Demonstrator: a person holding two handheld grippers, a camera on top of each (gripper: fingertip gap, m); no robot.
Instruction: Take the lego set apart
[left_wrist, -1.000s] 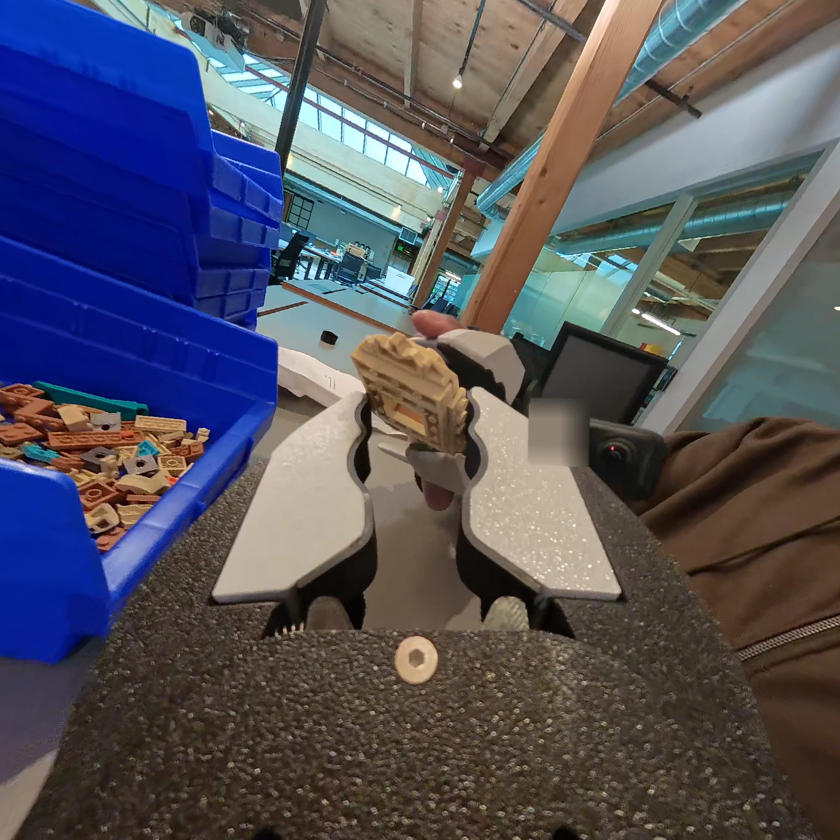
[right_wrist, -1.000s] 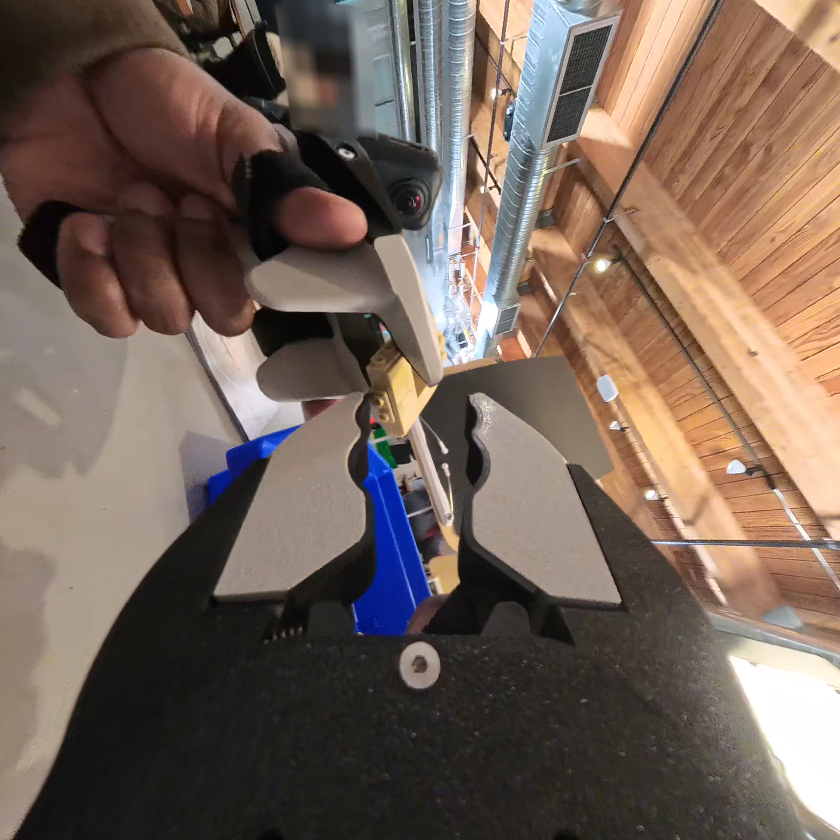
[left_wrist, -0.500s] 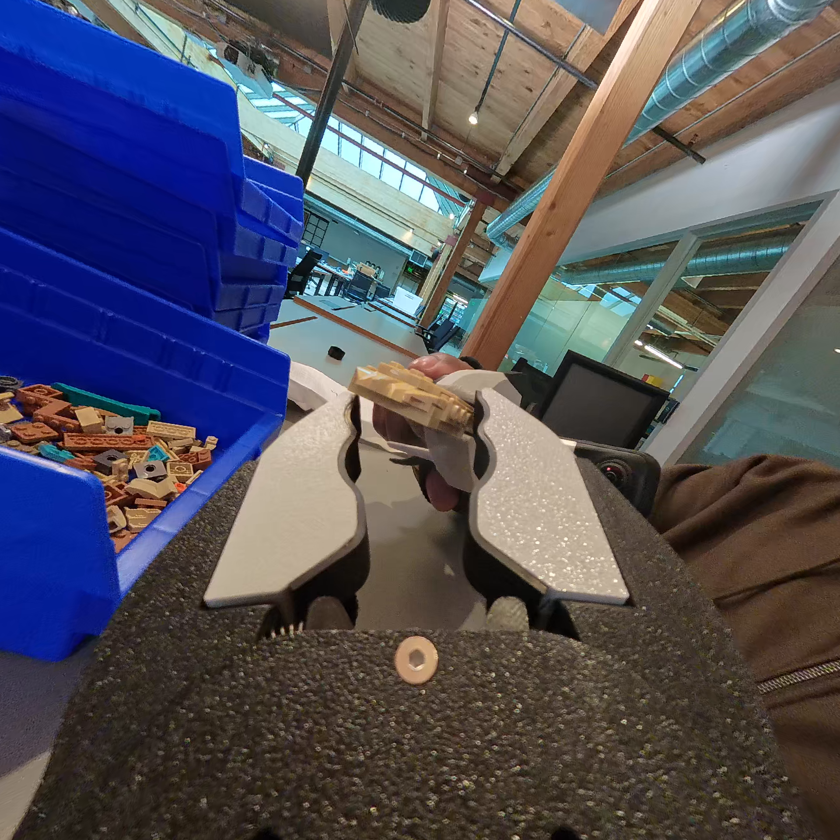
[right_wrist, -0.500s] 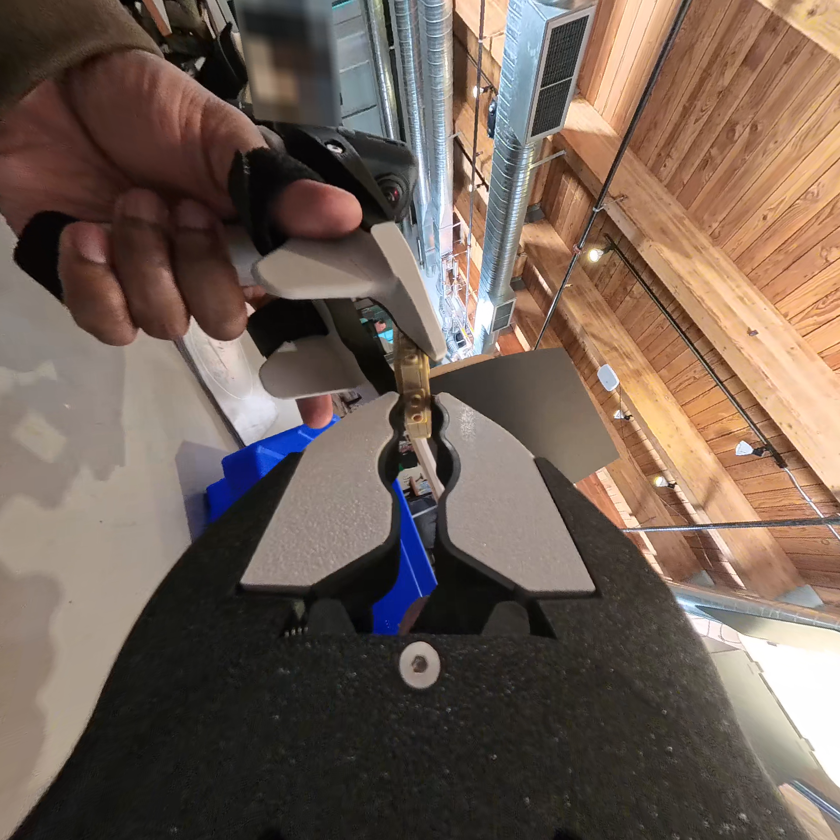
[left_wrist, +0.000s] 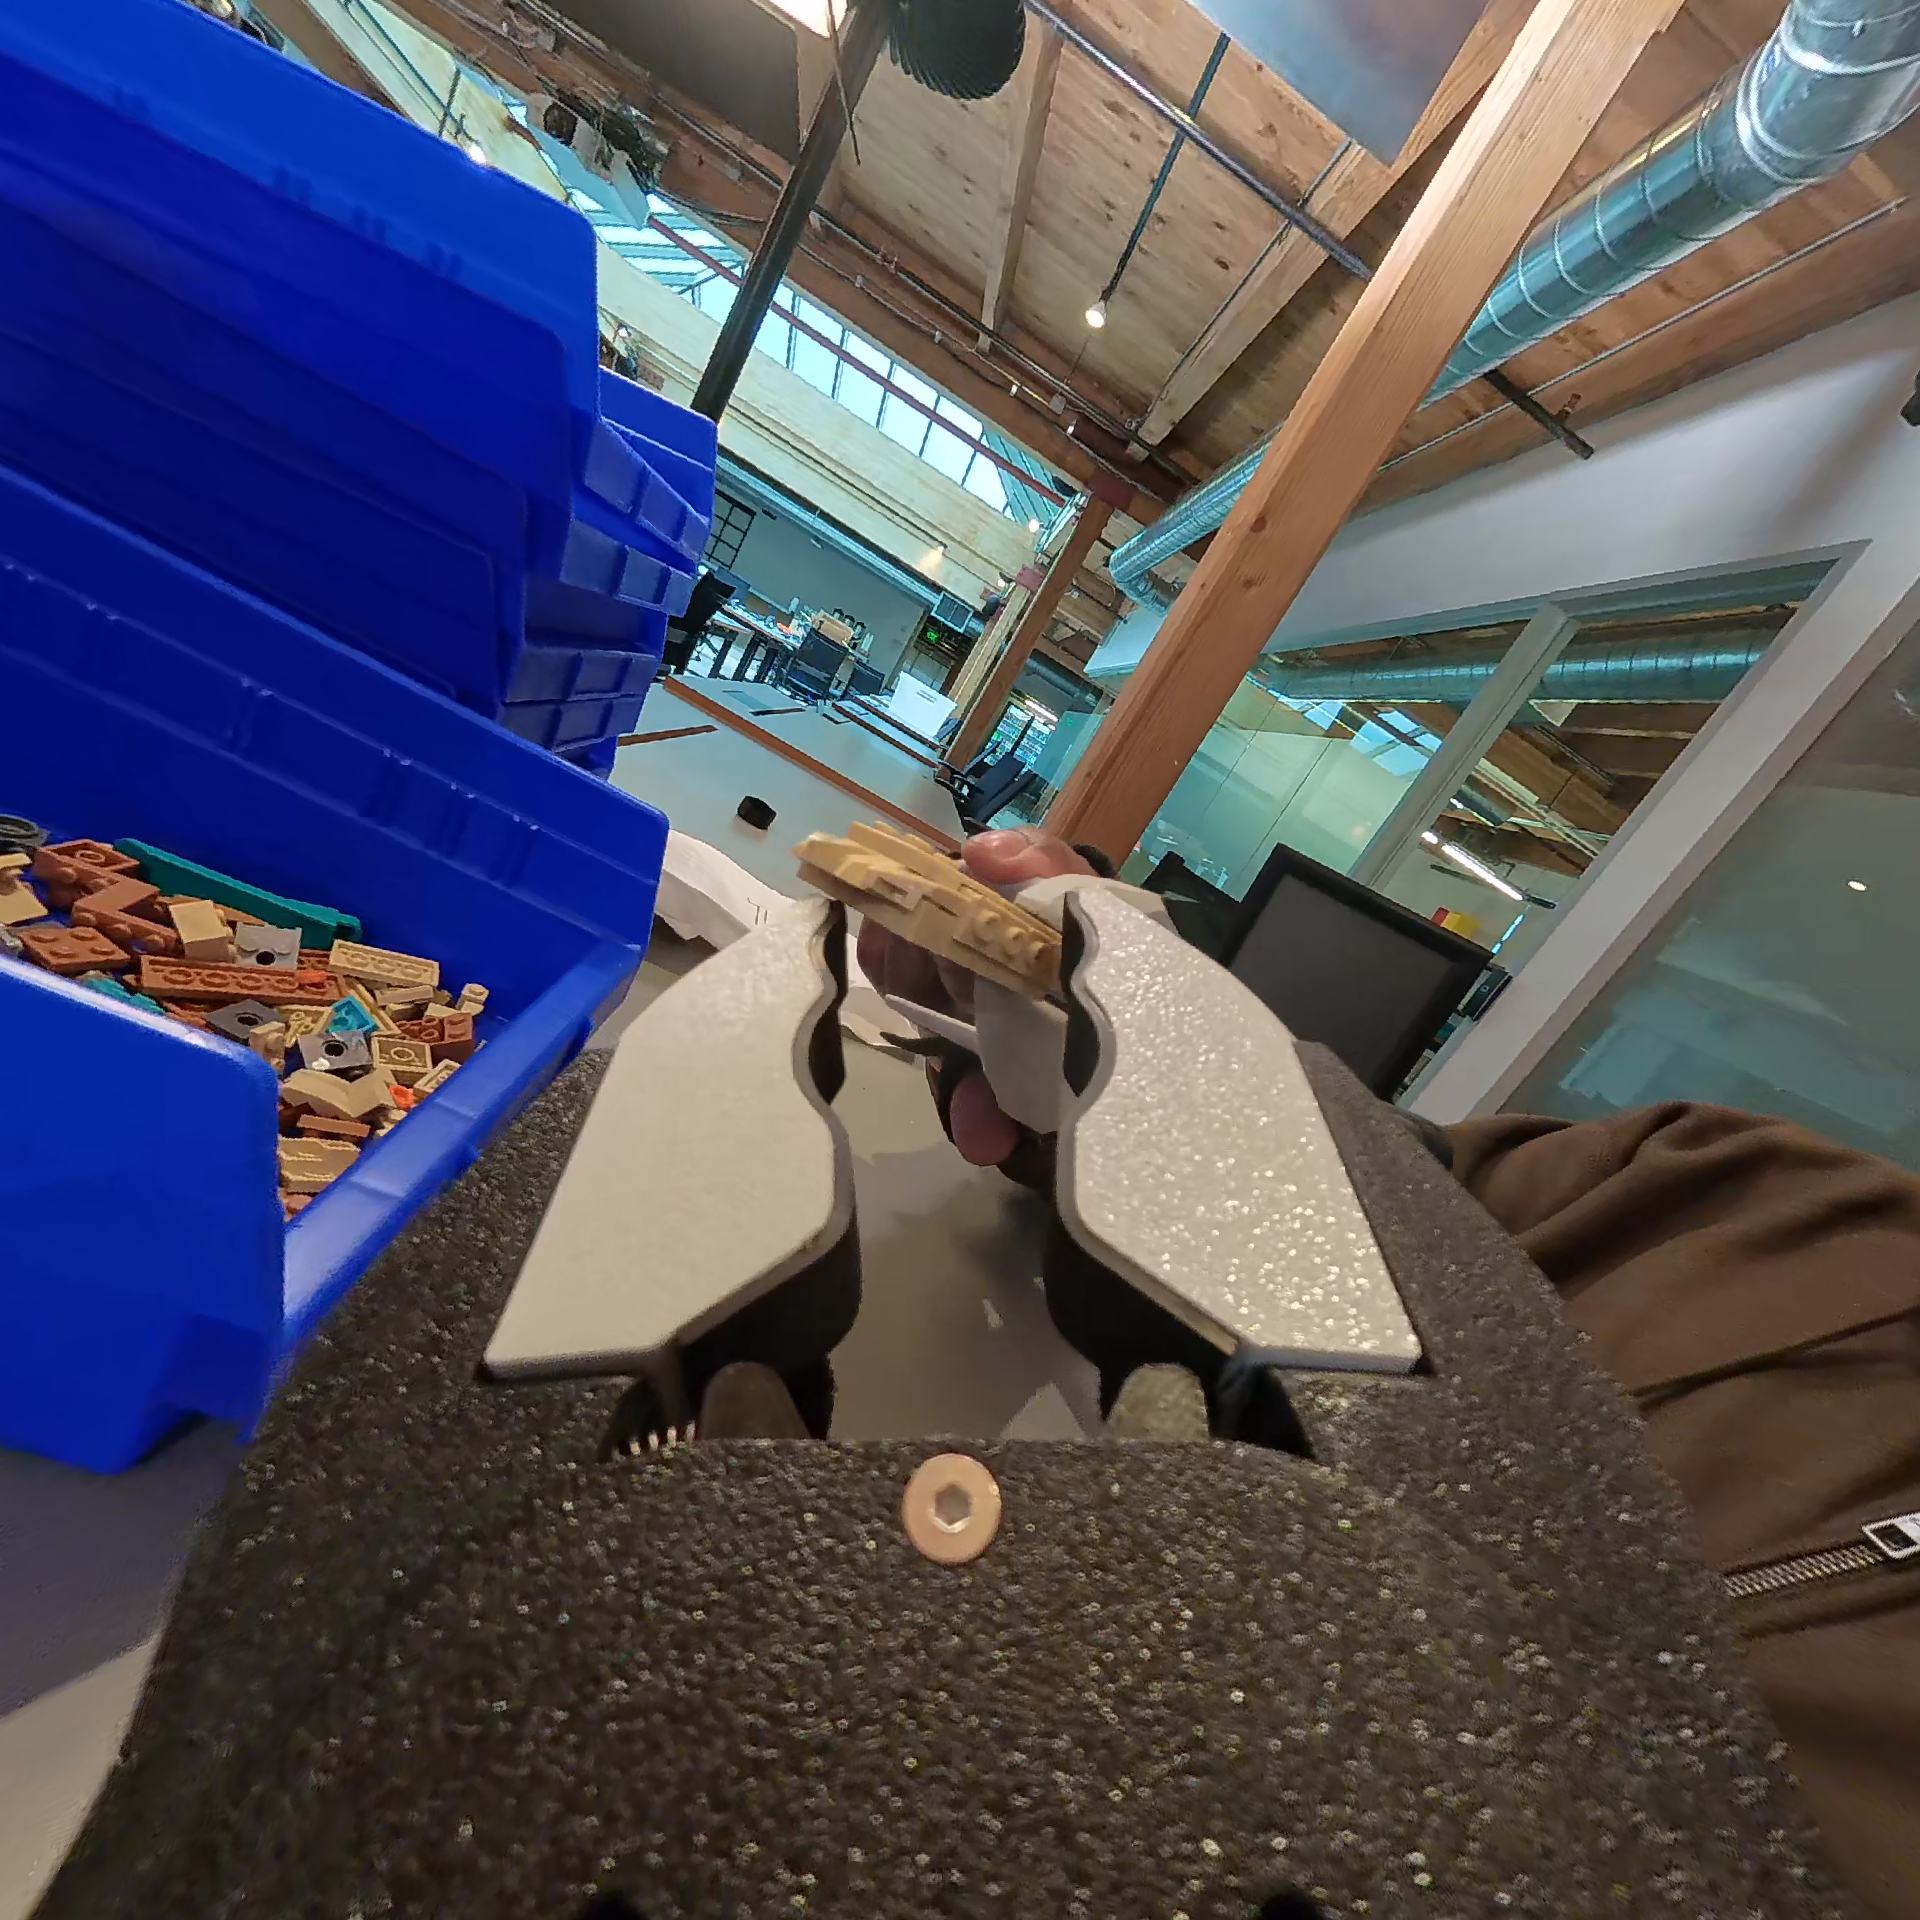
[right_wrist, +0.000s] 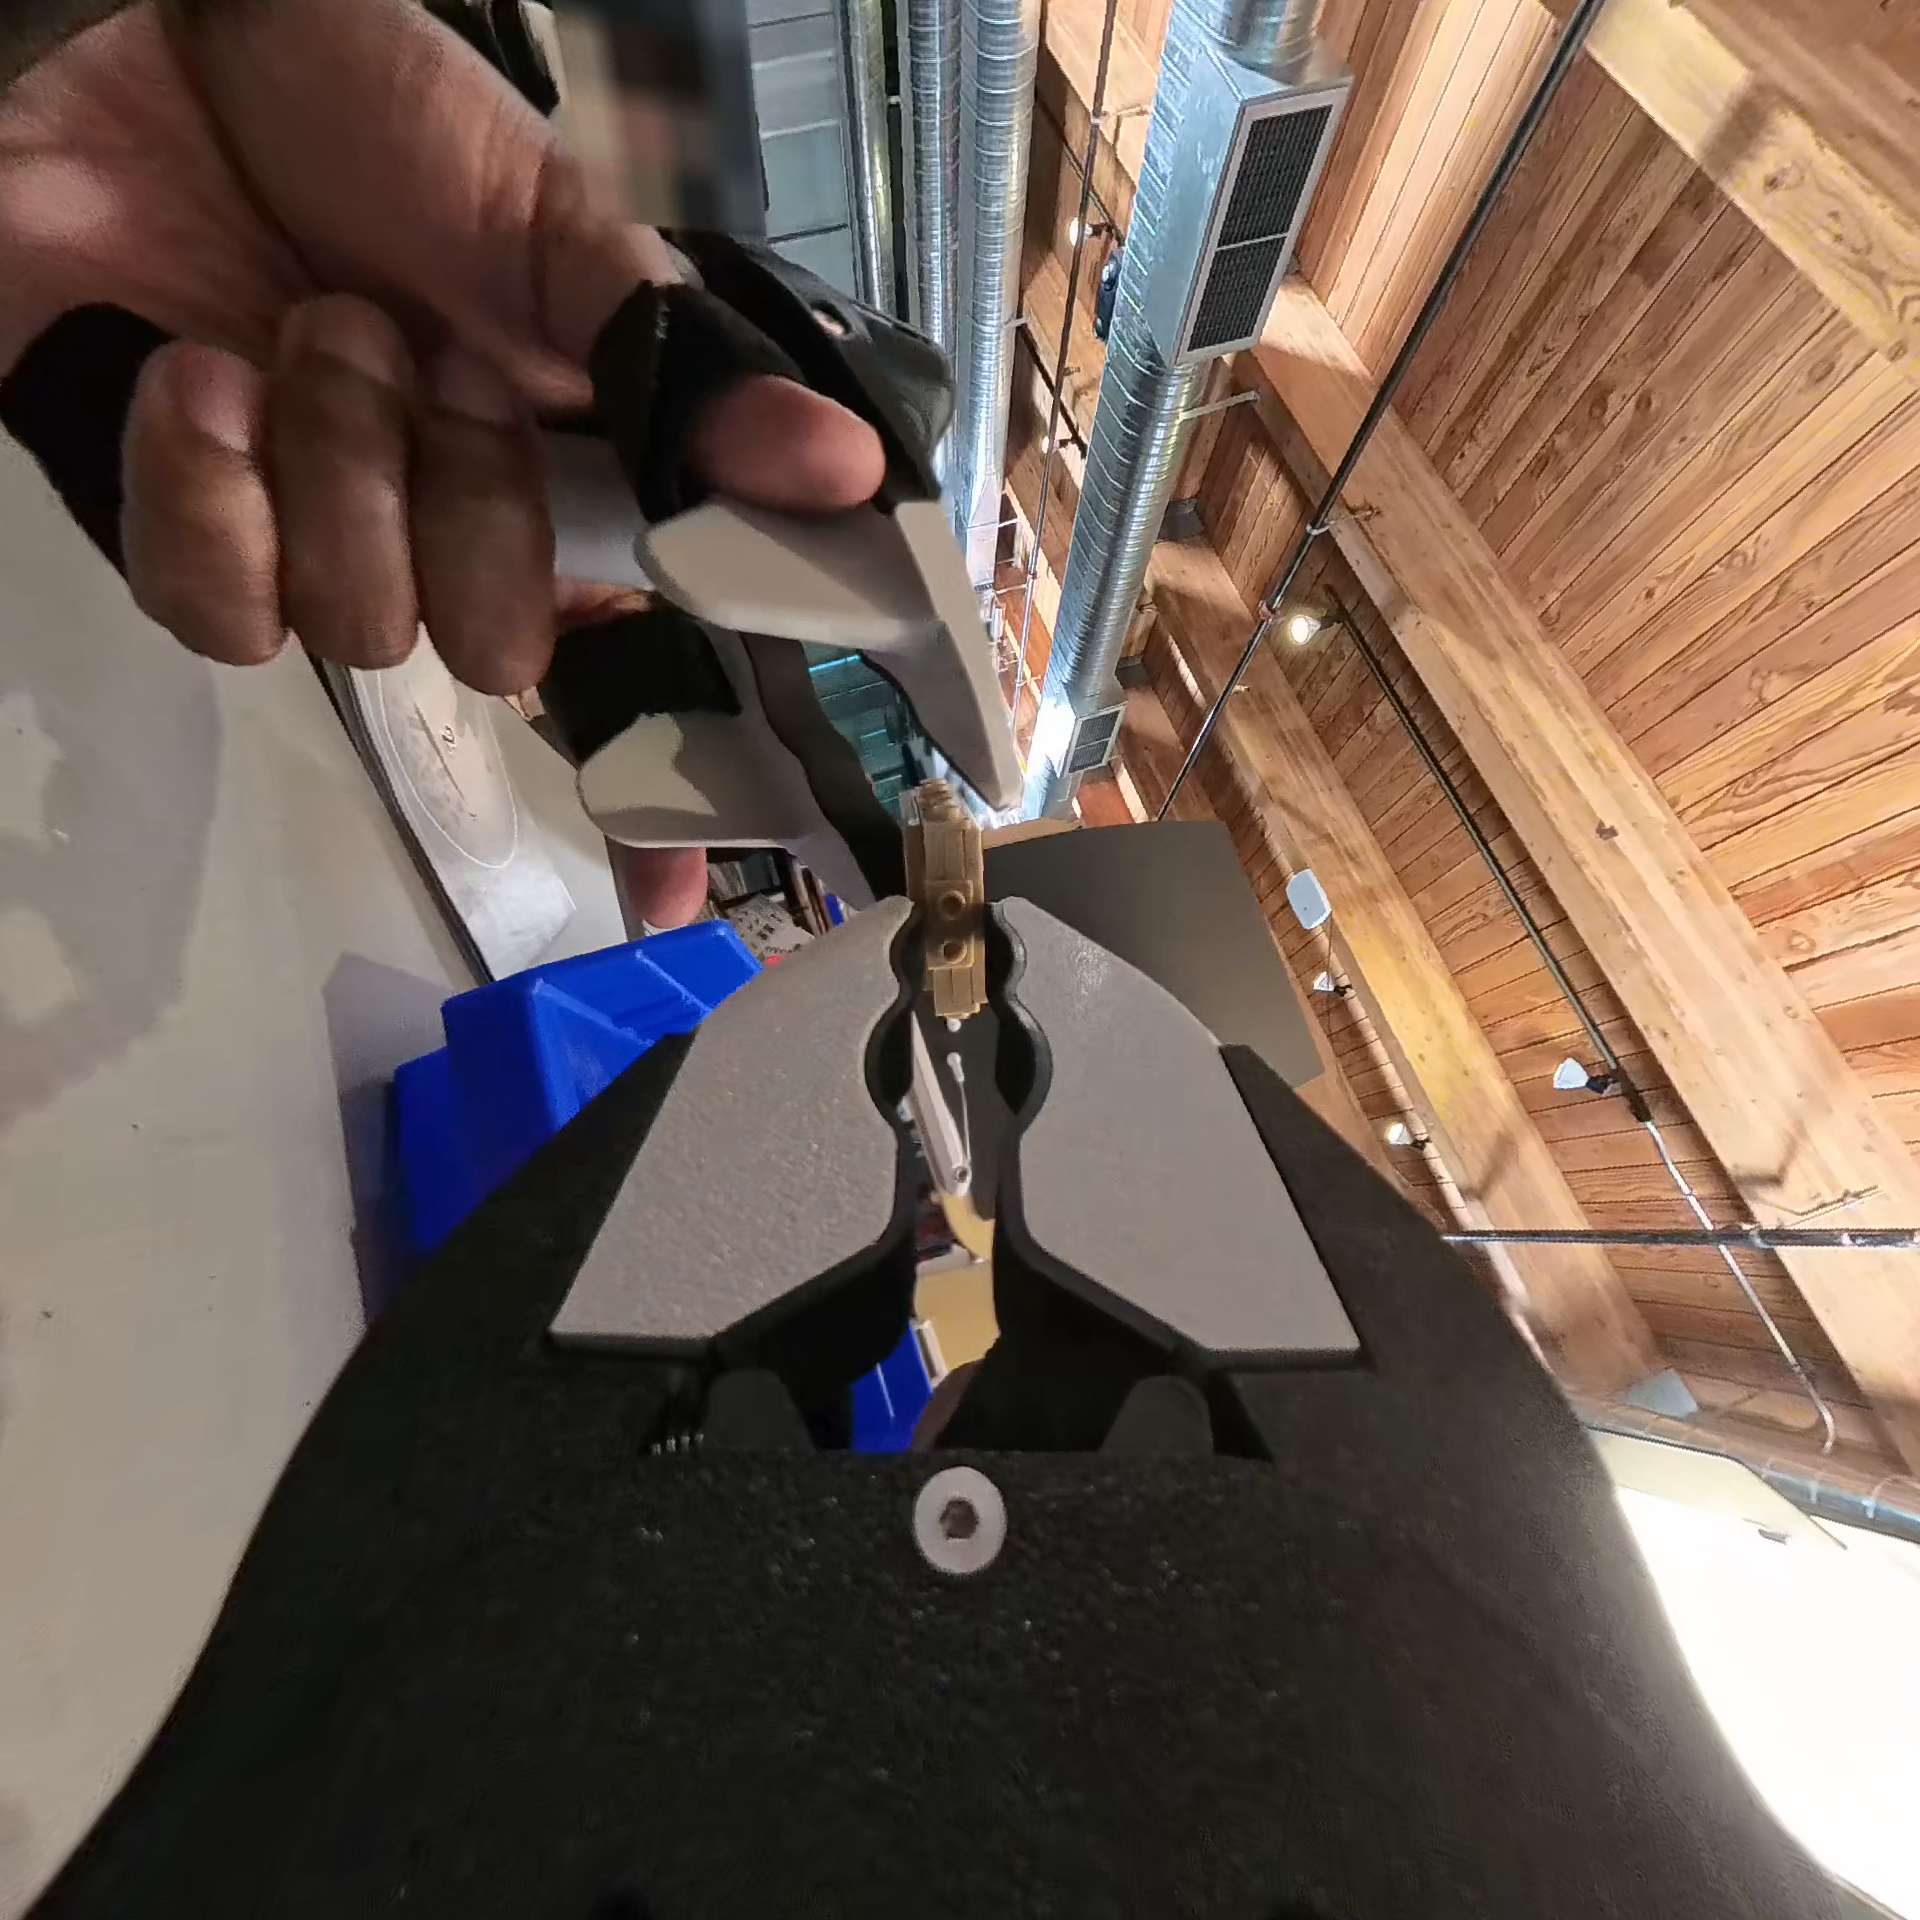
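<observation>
Timber-ceilinged workshop, grey table (left_wrist: 727, 769). Right claw (right_wrist: 951, 914) clamped on flat tan toy-brick assembly (left_wrist: 930, 914); left claw (left_wrist: 945, 914) parted around it, grip unclear. Blue plastic bin (left_wrist: 436, 894) of mixed bricks alongside.

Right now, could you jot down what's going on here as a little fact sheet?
Right claw: shut on a tan brick assembly, pads pressing both sides
Left claw: open, fingertips at the assembly's ends
Hand: grips the left claw
Blue bin: left of the claws, holds loose bricks in brown, tan and teal
Behind: stacked blue bins
</observation>
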